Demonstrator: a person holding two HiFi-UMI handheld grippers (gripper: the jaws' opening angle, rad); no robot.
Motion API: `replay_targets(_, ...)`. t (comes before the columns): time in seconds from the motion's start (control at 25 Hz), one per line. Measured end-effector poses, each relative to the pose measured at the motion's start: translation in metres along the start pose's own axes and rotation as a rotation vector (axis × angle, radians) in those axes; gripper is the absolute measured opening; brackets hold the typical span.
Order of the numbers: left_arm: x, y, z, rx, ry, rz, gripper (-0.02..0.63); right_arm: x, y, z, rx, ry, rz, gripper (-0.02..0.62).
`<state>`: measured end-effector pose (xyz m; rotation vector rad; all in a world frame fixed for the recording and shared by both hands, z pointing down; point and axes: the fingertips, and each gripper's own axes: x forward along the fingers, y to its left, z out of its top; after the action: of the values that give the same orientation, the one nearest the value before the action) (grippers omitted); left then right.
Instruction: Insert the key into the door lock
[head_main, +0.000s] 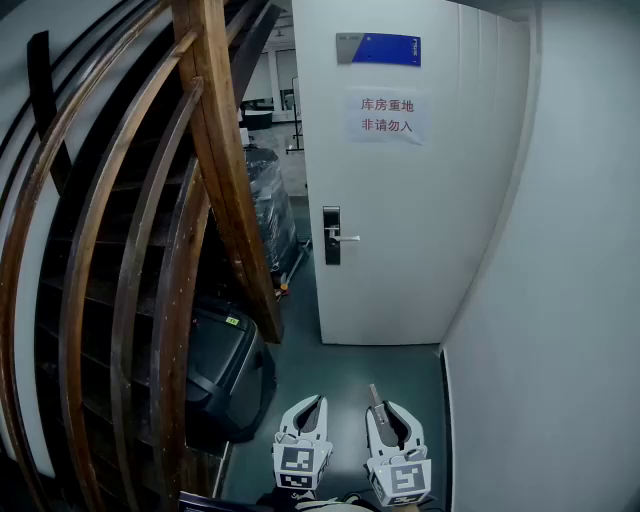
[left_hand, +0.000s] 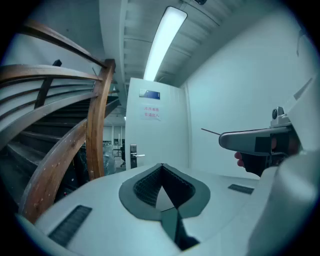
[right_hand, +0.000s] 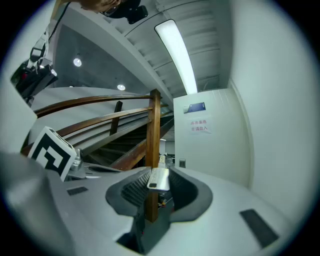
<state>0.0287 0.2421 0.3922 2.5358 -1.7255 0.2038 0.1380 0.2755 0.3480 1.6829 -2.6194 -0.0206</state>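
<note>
So the right claw (head_main: 392, 425) is clamped on the key (head_main: 375, 396), whose long end pokes forward toward the door (head_main: 400, 290). The left claw (head_main: 308, 410) sits just beside it, closed on nothing. The lock (head_main: 332, 236) is well ahead, slightly left of the key's line. A wooden railing (head_main: 215, 150) and a black bin (head_main: 225, 365) crowd the left and a wall (head_main: 560, 300) the right, but the lane between looks open to me.

A corridor in a workplace building is shown: a white door (head_main: 400, 200) labelled by a paper notice (head_main: 387, 117), a wooden stair (head_main: 215, 150), wrapped goods (head_main: 270, 205), a strip light (left_hand: 165, 40).
</note>
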Motion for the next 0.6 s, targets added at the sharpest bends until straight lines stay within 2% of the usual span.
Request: replay_targets(0.6,0.005,-0.028,-0.023,-0.049,0.043,0.035,0.005,-0.014,-0.022,-0.018,0.030,0.020,0.045,0.118)
